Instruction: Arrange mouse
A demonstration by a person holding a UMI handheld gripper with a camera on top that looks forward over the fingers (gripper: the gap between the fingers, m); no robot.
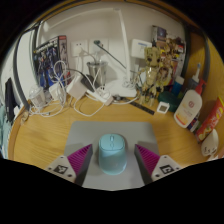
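A light blue mouse (112, 153) lies on a grey mouse mat (112, 128) on the wooden desk (40, 135). It sits between my two fingers, with a gap at either side. My gripper (112, 160) is open; the left pink pad (77, 158) and the right pink pad (148, 158) flank the mouse without touching it. The mouse's near end is hidden at the bottom of the view.
Beyond the mat stand white power strips and cables (80, 93), a white lamp base (122, 88), and cluttered small items at the back right (160, 60). A white bottle (187, 108) and a red packet (208, 118) lie to the right.
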